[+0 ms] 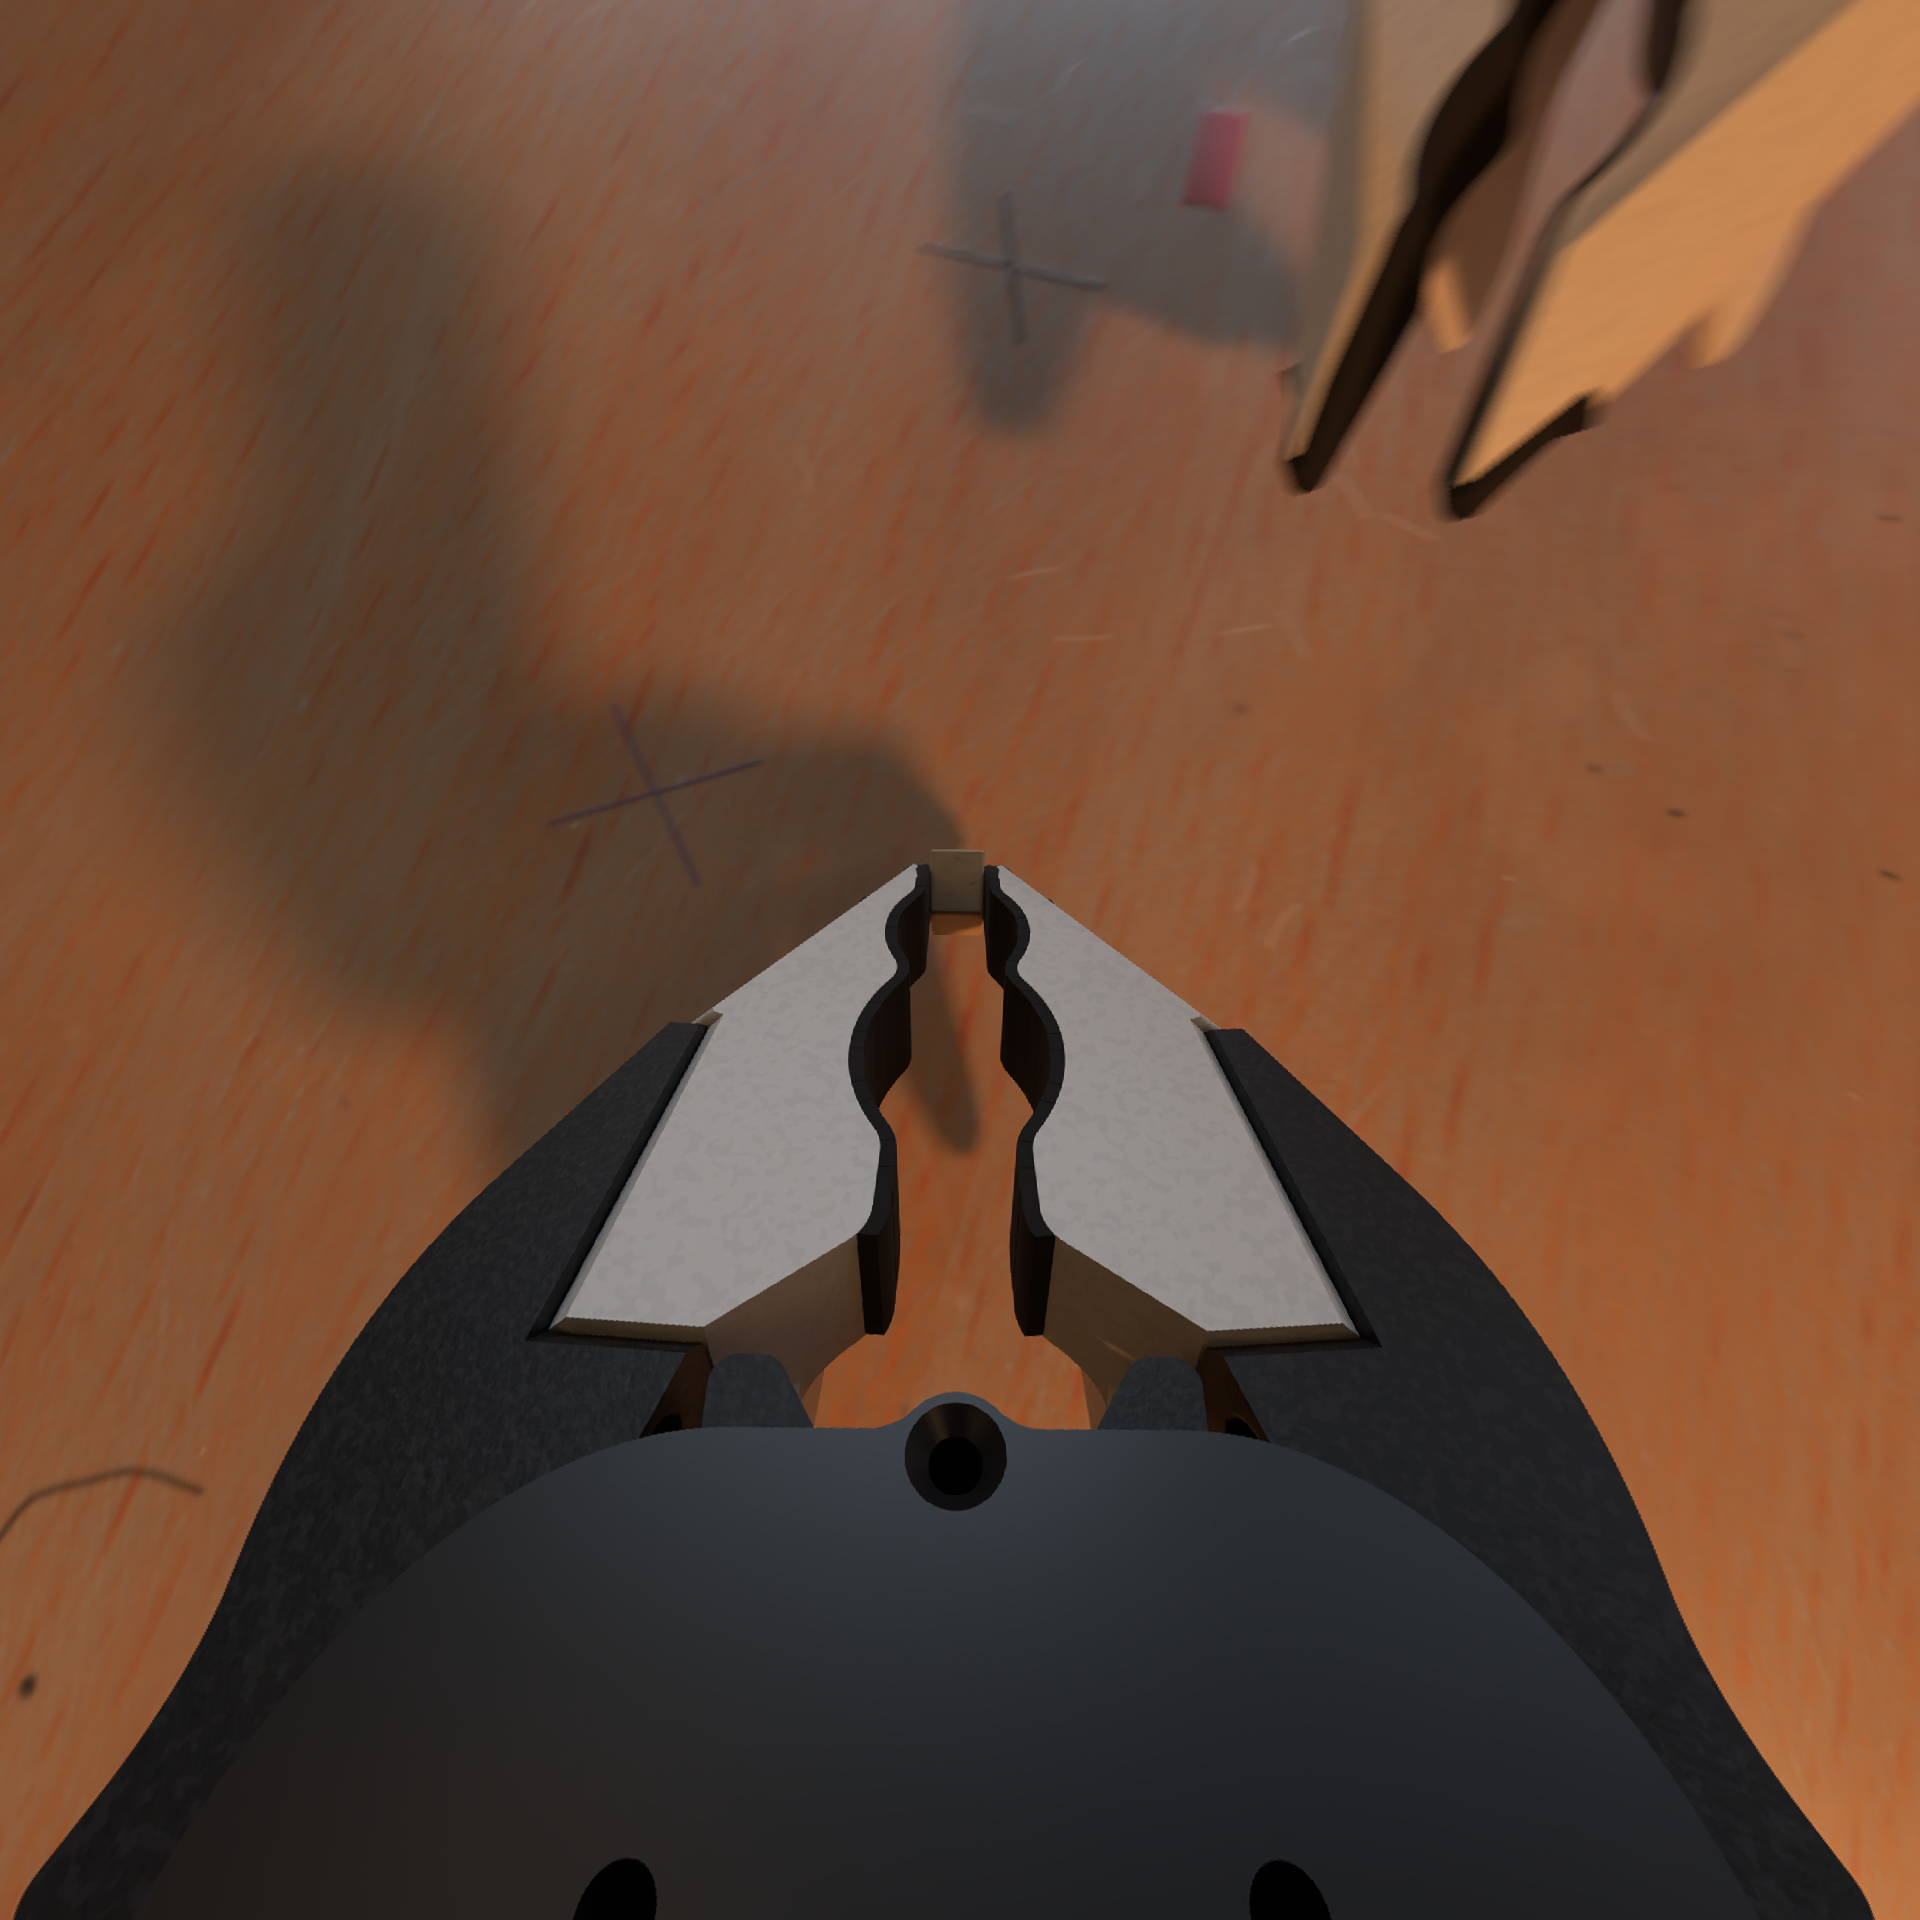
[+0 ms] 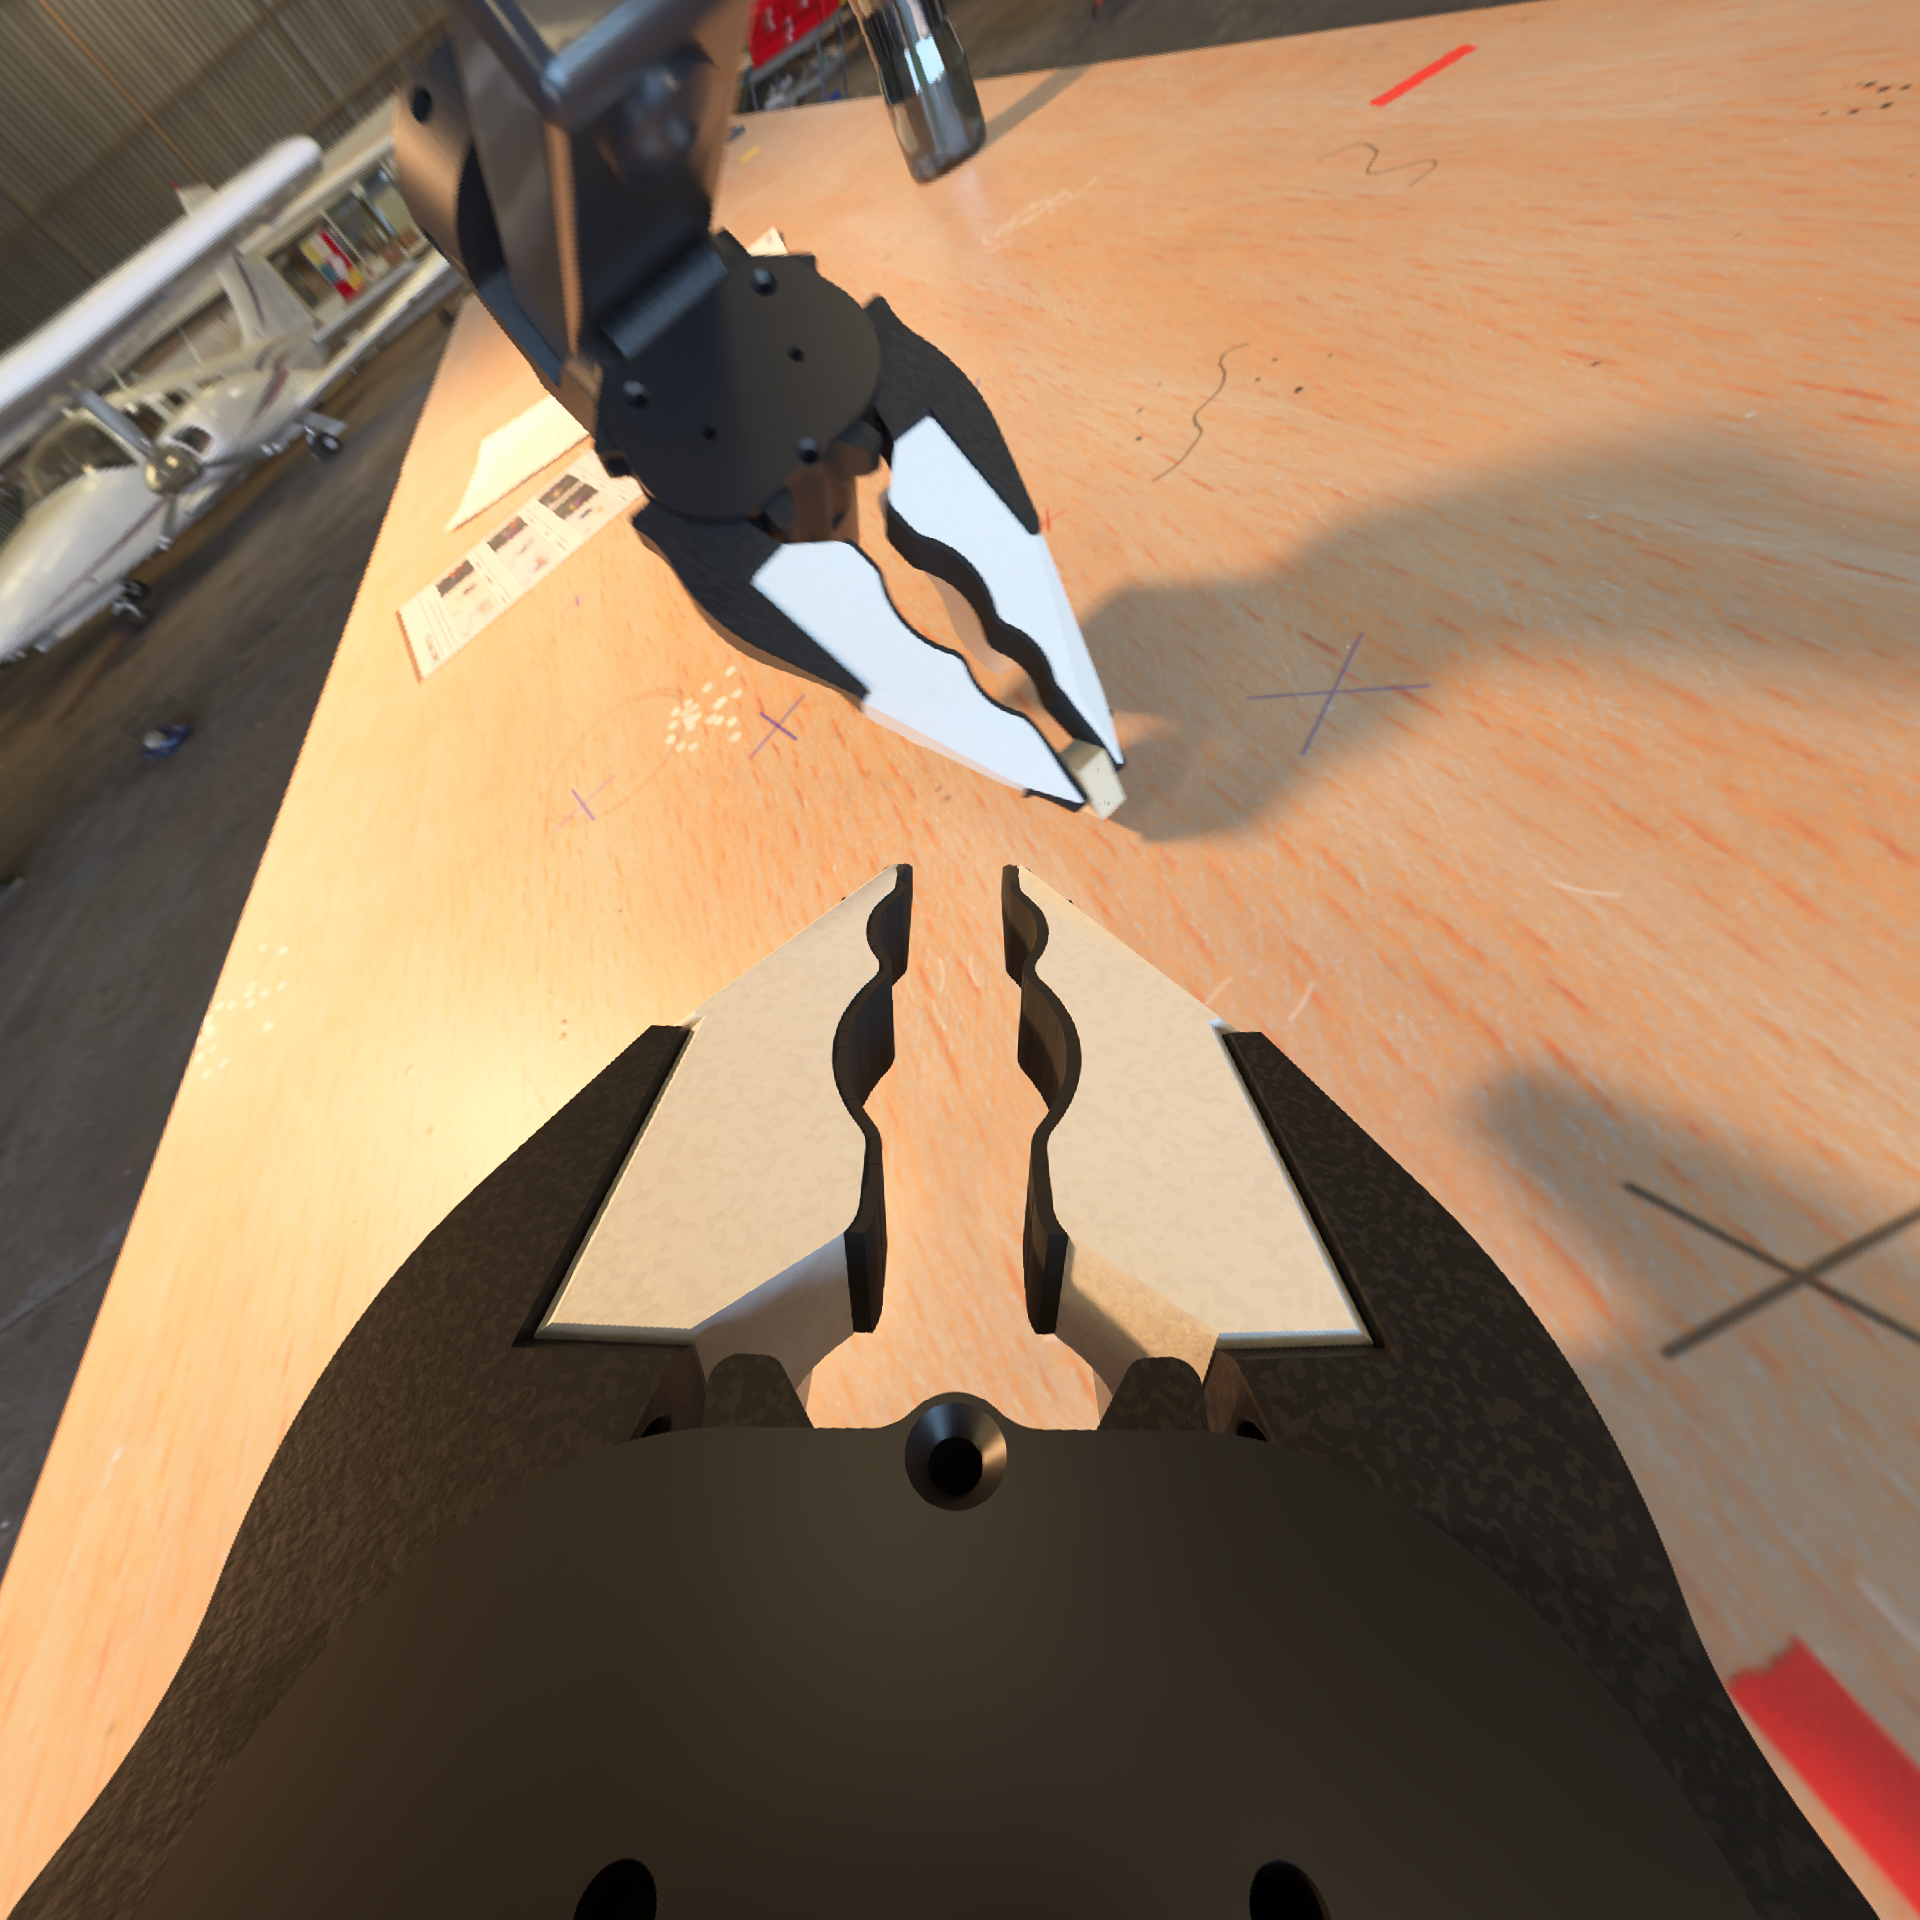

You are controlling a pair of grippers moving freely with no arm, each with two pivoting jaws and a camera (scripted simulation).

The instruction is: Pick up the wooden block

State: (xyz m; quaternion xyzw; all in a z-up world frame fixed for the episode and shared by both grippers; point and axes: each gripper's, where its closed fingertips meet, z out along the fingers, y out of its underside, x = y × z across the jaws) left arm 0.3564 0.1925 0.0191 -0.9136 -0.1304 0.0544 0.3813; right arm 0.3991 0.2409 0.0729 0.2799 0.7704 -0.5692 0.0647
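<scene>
Left gripper (image 1: 957, 891) | my jaws clamped on wooden block (image 1: 956, 883) (at the tips) | right gripper (image 2: 956, 883) | jaws apart, empty, over table (image 2: 1455, 935)

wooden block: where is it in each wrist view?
Left wrist view: wooden block just above centre, pinched at the tips of the left gripper.
Right wrist view: right of centre, at the tips of the far gripper.
Shared landmark: purple cross on the table beside it.
</scene>
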